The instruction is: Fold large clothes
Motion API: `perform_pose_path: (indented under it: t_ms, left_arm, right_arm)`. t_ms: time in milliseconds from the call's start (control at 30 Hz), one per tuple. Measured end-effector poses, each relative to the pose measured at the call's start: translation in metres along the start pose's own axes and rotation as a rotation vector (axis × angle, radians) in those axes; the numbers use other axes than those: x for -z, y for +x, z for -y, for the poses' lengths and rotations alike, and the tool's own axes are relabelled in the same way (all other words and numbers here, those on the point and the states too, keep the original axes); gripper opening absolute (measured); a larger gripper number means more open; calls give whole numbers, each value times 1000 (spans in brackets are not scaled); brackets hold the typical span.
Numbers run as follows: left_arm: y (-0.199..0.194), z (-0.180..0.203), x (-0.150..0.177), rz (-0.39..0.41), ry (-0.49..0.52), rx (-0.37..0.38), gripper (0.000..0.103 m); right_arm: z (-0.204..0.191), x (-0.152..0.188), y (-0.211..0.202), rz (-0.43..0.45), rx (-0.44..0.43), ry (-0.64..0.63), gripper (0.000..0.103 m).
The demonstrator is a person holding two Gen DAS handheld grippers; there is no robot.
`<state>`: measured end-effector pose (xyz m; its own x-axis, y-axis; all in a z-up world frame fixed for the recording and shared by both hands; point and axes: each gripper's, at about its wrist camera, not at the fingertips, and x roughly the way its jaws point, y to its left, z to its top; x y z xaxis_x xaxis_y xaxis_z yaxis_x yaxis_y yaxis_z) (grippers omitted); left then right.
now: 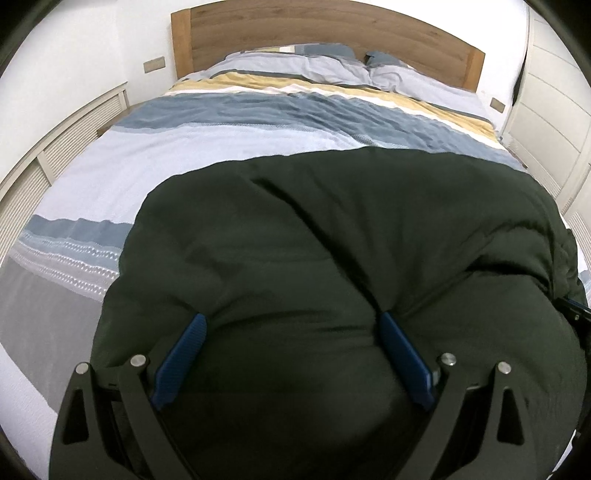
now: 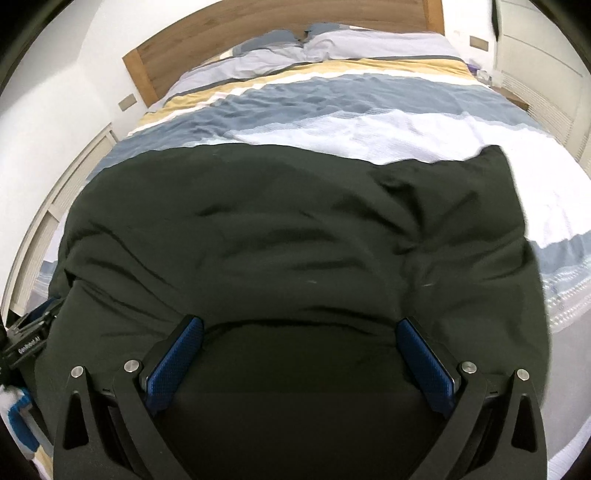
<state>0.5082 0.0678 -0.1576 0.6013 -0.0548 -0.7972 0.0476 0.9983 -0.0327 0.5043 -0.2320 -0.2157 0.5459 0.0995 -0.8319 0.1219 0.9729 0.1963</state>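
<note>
A large dark green garment (image 1: 332,240) lies spread on the bed and fills the near half of both views (image 2: 295,229). My left gripper (image 1: 291,325) is open, its blue pads (image 1: 184,354) spread wide with a bulge of the cloth between them. My right gripper (image 2: 299,328) is open too, blue pads (image 2: 177,354) wide apart, the cloth's near edge lying between them. The left gripper also shows at the left edge of the right wrist view (image 2: 29,336). The garment's far edge runs across the bed's middle; one corner (image 2: 495,155) sticks up at the right.
The bed has a striped cover (image 1: 221,125) in white, blue and yellow, pillows (image 1: 303,62) and a wooden headboard (image 1: 332,26). White slatted panels (image 1: 55,147) stand on the left, white cupboards (image 1: 554,92) on the right.
</note>
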Motion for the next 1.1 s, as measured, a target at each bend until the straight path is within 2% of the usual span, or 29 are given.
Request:
perform_pose_path:
  t_ms: [133, 367, 500, 567, 667, 700, 833, 933, 1033, 1100]
  left_arm:
    - [-8, -5, 6, -15, -4, -15, 96]
    - [-30, -14, 18, -37, 16, -41, 96]
    - [-45, -35, 28, -78, 8, -23, 96]
    - [-59, -49, 32, -64, 2, -11, 96]
    - [-79, -78, 36, -28, -30, 3, 96]
    - [-85, -98, 38, -26, -65, 16, 96]
    - [-80, -154, 48, -84, -174, 45, 96]
    - [-69, -194, 61, -129, -299, 114, 96]
    - [-63, -212, 71, -127, -393, 177, 96]
    - [-59, -211, 73, -117, -407, 210, 96]
  right_arm:
    - [18, 4, -8, -14, 46, 14, 102]
    - [58, 22, -24, -64, 190, 45, 102]
    - [78, 33, -38, -93, 239, 67, 102]
    - [86, 37, -47, -92, 246, 70, 102]
    - [99, 38, -63, -74, 220, 87, 102]
    - [105, 38, -68, -67, 187, 102, 102]
    - [131, 42, -72, -85, 51, 176, 102]
    - [149, 50, -62, -123, -30, 238, 102]
    - [155, 63, -49, -159, -106, 288, 102]
    - [158, 67, -38, -179, -164, 311, 102]
